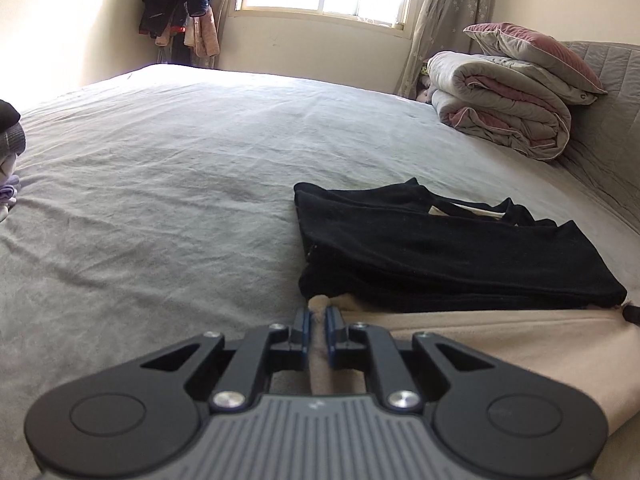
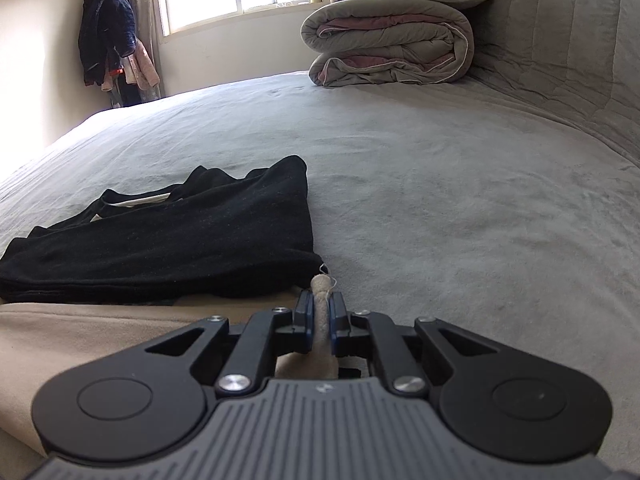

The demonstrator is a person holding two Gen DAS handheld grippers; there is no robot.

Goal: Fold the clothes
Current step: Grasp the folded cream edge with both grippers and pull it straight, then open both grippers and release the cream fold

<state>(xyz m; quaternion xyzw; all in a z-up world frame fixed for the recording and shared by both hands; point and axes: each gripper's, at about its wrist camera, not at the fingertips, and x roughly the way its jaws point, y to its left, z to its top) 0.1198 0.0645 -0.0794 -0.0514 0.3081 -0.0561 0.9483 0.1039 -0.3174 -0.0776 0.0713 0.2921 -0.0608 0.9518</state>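
Observation:
A beige garment stretches between my two grippers over the grey bed. My left gripper is shut on its left corner, a fold of beige cloth pinched between the blue pads. In the right wrist view the same beige garment runs off to the left, and my right gripper is shut on its right corner. A folded black garment lies on the bed just beyond the beige edge; in the right wrist view the black garment sits left of the fingers.
The grey bedsheet spreads wide to the left and far side. A rolled quilt with pillows is stacked at the headboard. Loose clothes lie at the left edge. Jackets hang in the corner by the window.

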